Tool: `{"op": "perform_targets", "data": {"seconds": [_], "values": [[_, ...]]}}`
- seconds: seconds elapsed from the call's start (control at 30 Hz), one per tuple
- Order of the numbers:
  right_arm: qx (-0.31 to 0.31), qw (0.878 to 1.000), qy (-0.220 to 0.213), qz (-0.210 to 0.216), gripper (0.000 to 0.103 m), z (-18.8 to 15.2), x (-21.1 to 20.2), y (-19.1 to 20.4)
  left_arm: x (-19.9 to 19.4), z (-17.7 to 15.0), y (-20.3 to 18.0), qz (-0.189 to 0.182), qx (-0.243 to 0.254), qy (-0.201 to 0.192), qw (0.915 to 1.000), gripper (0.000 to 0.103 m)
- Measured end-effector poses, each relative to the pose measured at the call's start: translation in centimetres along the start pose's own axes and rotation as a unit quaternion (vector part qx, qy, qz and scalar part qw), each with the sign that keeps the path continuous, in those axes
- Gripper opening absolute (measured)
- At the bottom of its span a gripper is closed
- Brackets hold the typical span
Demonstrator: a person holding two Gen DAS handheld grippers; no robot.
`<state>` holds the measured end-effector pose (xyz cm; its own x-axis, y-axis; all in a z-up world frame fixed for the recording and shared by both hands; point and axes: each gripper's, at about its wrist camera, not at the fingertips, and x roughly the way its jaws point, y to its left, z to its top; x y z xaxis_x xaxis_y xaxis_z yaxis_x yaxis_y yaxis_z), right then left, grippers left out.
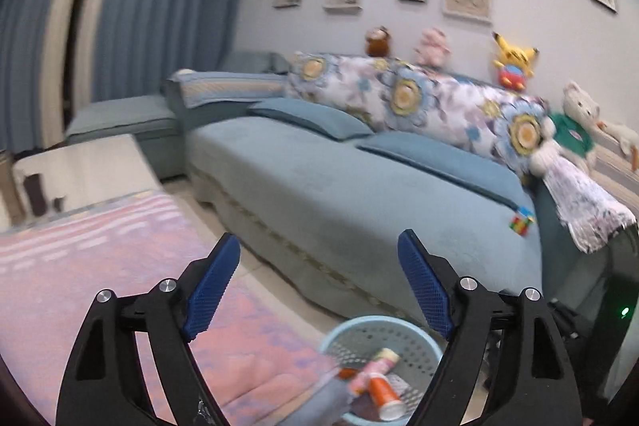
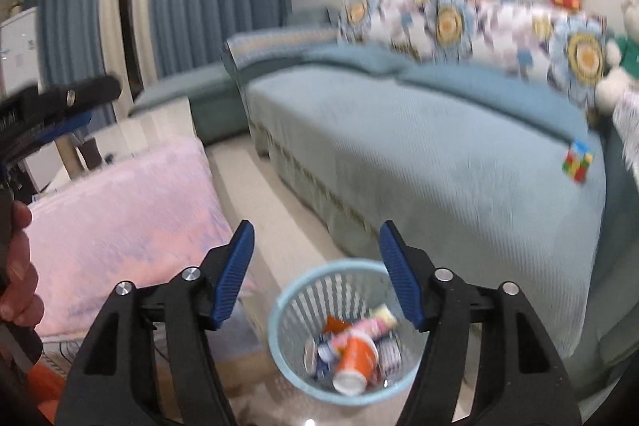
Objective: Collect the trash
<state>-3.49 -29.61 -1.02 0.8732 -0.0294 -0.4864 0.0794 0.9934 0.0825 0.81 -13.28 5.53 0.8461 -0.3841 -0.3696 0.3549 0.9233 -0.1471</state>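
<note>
While both my grippers hang above the pale blue wastebasket [image 2: 279, 322], I list what stands around it. Left gripper [image 1: 317, 250]: jaws spread wide, nothing between the blue pads. Right gripper [image 2: 315, 238]: jaws likewise spread and empty, tilted down toward the basket's mouth. Contents of the basket: an orange paper cup [image 2: 353, 362] on its side, a pink wrapped tube [image 2: 371, 326], a crushed can or two beneath, too blurred to count. They lie jumbled, I judge, because trash of this kind is dropped in, not set. Just behind the basket: the blue sofa [image 2: 439, 154], with a coloured puzzle cube [image 2: 577, 162] on its seat, well apart from the basket. Beside the basket, on its other side: a pink rug [image 2: 120, 210].
</note>
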Motion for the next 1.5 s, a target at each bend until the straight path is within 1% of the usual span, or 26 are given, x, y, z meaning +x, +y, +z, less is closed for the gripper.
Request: {"op": "perform_targets", "data": {"seconds": [0.07,0.1,0.17,0.2,0.27,0.3,0.33,0.4,0.43,0.6,0.67,0.73,0.87,1.1,1.27,1.5], "values": [[0.0,1.0,-0.012,0.007,0.062,0.3,-0.4,1.2,-1.7,-0.4,1.9,0.029,-0.03,-0.003,0.9991,0.079],[0.001,1.0,-0.015,0.006,0.062,0.4,-0.5,1.6,-2.0,-0.6,2.4,0.038,-0.036,-0.002,0.9986,0.079],[0.001,1.0,-0.02,0.004,0.062,0.3,-0.6,2.3,-3.1,-1.6,3.3,0.071,-0.05,-0.002,0.9962,0.079],[0.0,1.0,-0.022,-0.003,0.062,0.1,-0.5,2.7,-3.3,-2.0,3.6,0.084,-0.052,0.001,0.9951,0.079],[-0.004,1.0,-0.025,-0.011,0.064,-0.3,-0.3,3.3,-3.5,-3.2,4.2,0.094,-0.059,0.017,0.9937,0.079],[-0.011,0.999,-0.03,-0.018,0.07,-0.5,-0.1,3.7,-3.5,-3.8,4.2,0.1,-0.063,0.019,0.9928,0.079],[-0.019,0.999,-0.035,-0.026,0.074,-0.7,0.0,4.1,-3.7,-4.5,4.5,0.115,-0.062,0.016,0.9913,0.079],[-0.028,0.998,-0.044,-0.036,0.074,-0.8,0.2,4.9,-3.6,-5.3,4.6,0.134,-0.054,0.013,0.9895,0.079],[-0.027,0.998,-0.044,-0.032,0.074,-0.9,0.5,5.0,-3.5,-5.7,4.5,0.139,-0.046,0.011,0.9892,0.079],[-0.011,0.998,-0.037,-0.046,0.074,-1.5,1.5,5.4,-2.5,-6.7,5.2,0.152,-0.044,0.016,0.9872,0.082],[-0.03,0.997,-0.037,-0.054,0.074,-2.0,1.9,6.0,-1.8,-7.2,5.4,0.163,-0.038,0.03,0.9854,0.082],[-0.041,0.996,-0.043,-0.062,0.075,-2.3,1.9,6.3,-1.4,-7.4,5.9,0.158,-0.048,0.034,0.9856,0.082],[-0.049,0.996,-0.048,-0.058,0.076,-2.7,1.7,6.6,-1.2,-7.6,6.4,0.171,-0.058,0.032,0.983,0.087],[-0.04,0.997,-0.048,-0.051,0.076,-2.9,1.3,6.5,-1.4,-7.6,6.6,0.178,-0.053,0.029,0.9821,0.088],[-0.032,0.997,-0.051,-0.053,0.08,-2.7,1.0,6.1,-1.8,-7.6,6.9,0.18,-0.057,0.026,0.9817,0.089],[-0.022,0.997,-0.051,-0.048,0.08,-2.5,0.4,6.2,-2.6,-7.5,6.6,0.191,-0.045,0.015,0.9804,0.09]]}}
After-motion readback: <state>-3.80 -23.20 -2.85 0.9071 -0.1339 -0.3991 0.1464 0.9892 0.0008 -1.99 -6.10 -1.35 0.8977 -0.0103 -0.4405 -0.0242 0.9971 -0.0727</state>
